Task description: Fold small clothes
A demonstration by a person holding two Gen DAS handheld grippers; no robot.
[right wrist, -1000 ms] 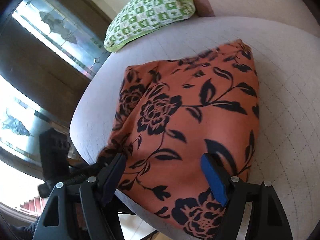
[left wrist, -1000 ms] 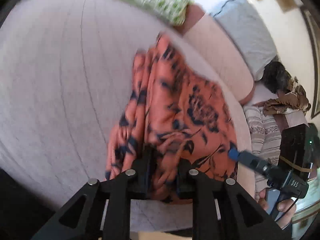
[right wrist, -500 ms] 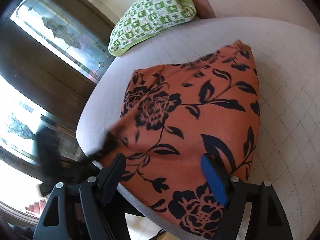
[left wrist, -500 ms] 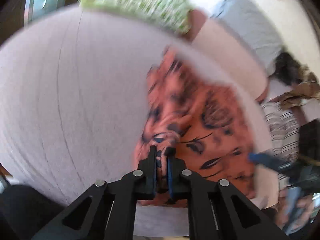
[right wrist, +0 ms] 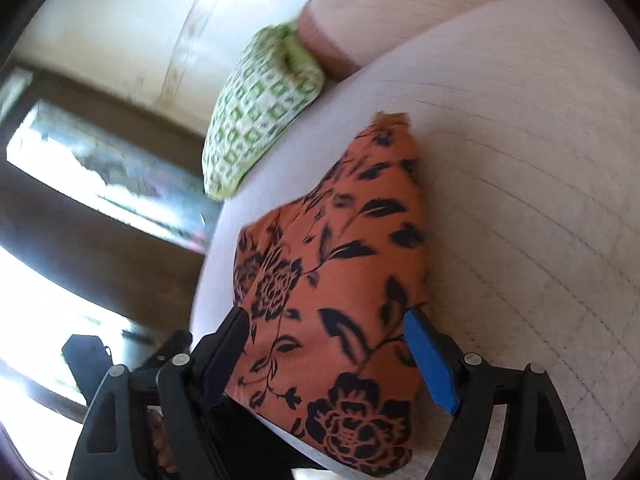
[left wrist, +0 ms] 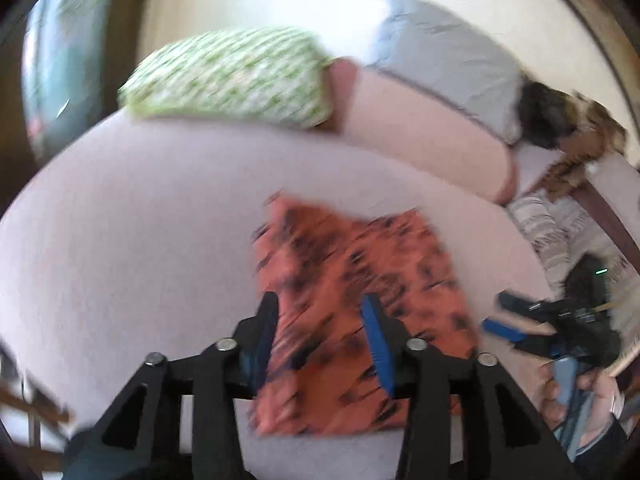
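Note:
An orange garment with a black flower print point(left wrist: 360, 280) lies folded on the pale quilted cushion point(left wrist: 140, 220). My left gripper point(left wrist: 318, 304) hovers above its near part. Its jaws are opening, and the pads do not press on the cloth. In the right wrist view the same garment point(right wrist: 340, 280) reaches the cushion's point(right wrist: 520, 160) front edge. My right gripper point(right wrist: 326, 316) straddles that near end, wide open and opening a little more, with the pads clear of the cloth. The right gripper point(left wrist: 508, 320), held by a hand point(left wrist: 592, 400), also shows at the right of the left wrist view.
A green and white patterned pillow point(left wrist: 232, 76) point(right wrist: 260, 120) rests at the cushion's far side against a pink backrest point(left wrist: 420, 128). A grey pillow point(left wrist: 448, 68), a heap of dark clothes point(left wrist: 560, 120) and striped cloth point(left wrist: 548, 232) lie to the right. A dark-framed window point(right wrist: 100, 184) is beyond the cushion's left edge.
The left gripper was shut on a bunched fold of the garment; it has let go, opened and risen, and the garment now lies flat. The right gripper has rolled and shifted sideways, staying open.

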